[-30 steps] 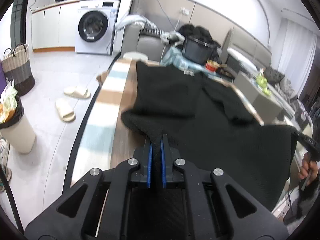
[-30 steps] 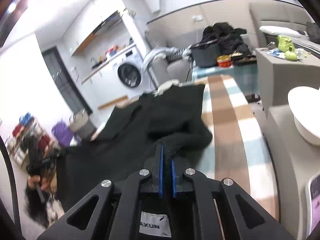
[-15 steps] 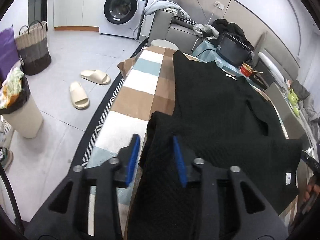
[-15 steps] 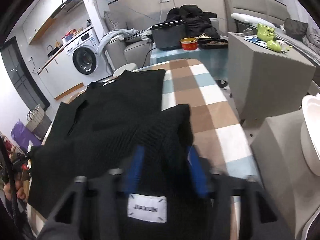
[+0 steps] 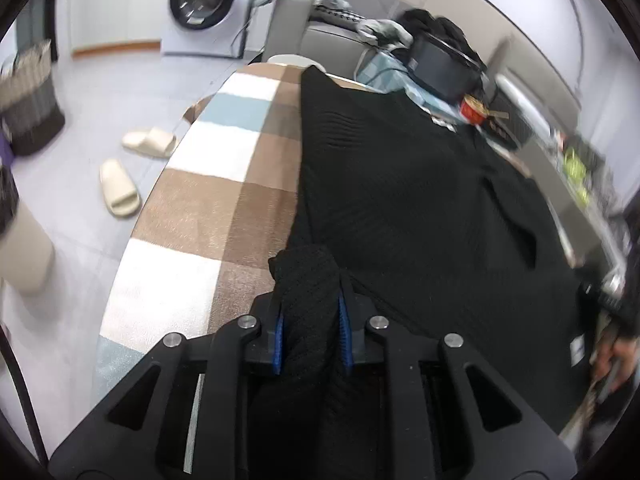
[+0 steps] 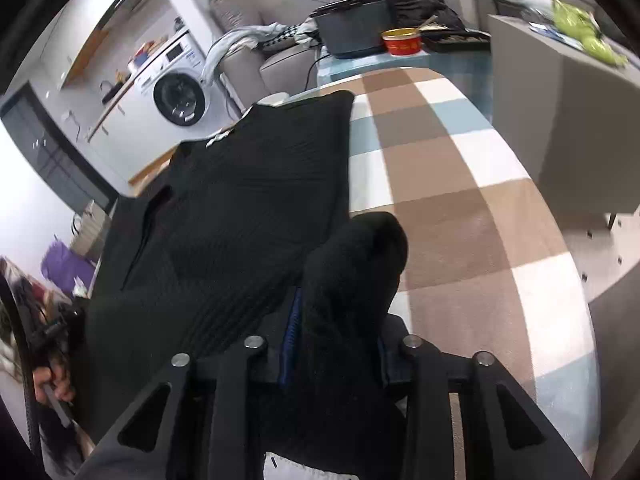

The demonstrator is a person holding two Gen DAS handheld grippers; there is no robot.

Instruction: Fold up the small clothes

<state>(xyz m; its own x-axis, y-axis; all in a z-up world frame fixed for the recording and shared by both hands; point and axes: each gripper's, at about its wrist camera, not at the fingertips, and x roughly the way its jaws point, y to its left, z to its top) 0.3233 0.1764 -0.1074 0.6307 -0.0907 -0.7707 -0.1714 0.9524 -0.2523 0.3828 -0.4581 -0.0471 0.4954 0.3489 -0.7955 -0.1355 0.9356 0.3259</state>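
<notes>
A black ribbed knit garment [image 5: 408, 208] lies spread on a checked brown, white and blue cloth [image 5: 208, 208] over the table. It also shows in the right wrist view [image 6: 248, 200]. My left gripper [image 5: 310, 332] has a bunched fold of the black knit between its blue pads, jaws partly apart around it. My right gripper [image 6: 336, 344] likewise has a thick bunch of the knit [image 6: 360, 256] between its pads at the near edge. A white label [image 6: 304, 470] shows under the right gripper.
A grey cabinet [image 6: 560, 112] stands right of the table. A dark pot [image 6: 352, 28] and a red bowl [image 6: 402, 40] sit beyond the far end. Slippers [image 5: 120, 192], a basket [image 5: 28, 100] and a washing machine [image 5: 208, 4] are on the left.
Both grippers opened half a second ago over the garment's near edge. Now each has closed in on a bunched fold of the black knit, which rises between the pads.
</notes>
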